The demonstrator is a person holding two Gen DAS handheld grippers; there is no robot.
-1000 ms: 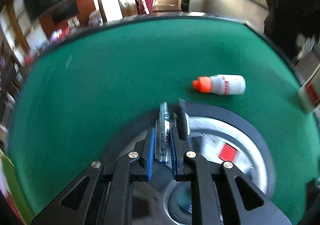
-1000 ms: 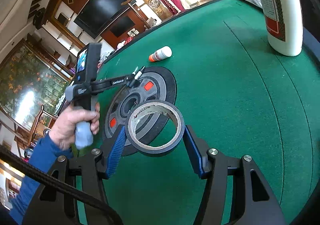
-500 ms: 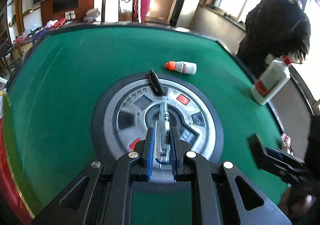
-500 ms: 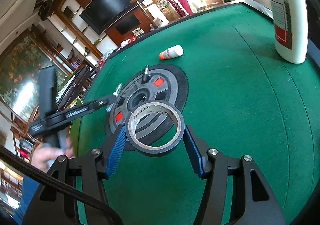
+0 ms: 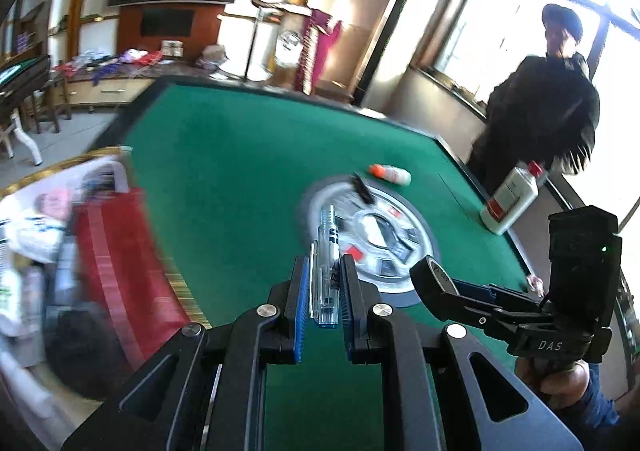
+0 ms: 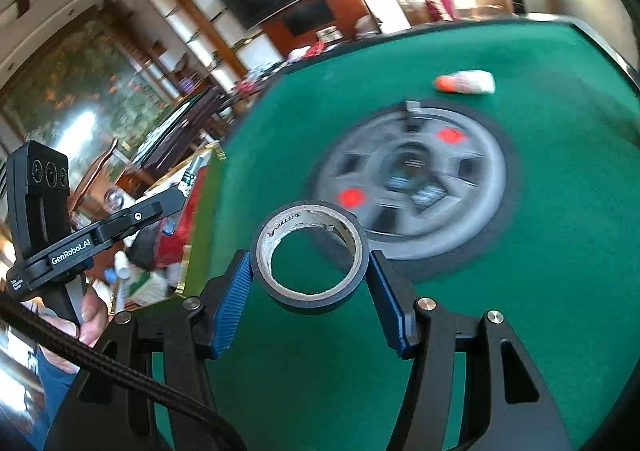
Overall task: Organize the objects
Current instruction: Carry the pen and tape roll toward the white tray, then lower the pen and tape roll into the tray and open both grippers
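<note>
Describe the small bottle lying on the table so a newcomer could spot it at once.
On the green felt table, look just beyond the round grey centre disc. The small white plastic bottle lies on its side there; its orange cap distinguishes it from the larger upright white bottle near the edge.

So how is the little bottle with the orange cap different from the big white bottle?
The little bottle lies on its side; the big white bottle stands up. The little bottle is near the middle of the green table, by the round centre plate; the big white bottle is at the table's edge. The little bottle's cap is orange, the big one's red. Both have white bodies.
</note>
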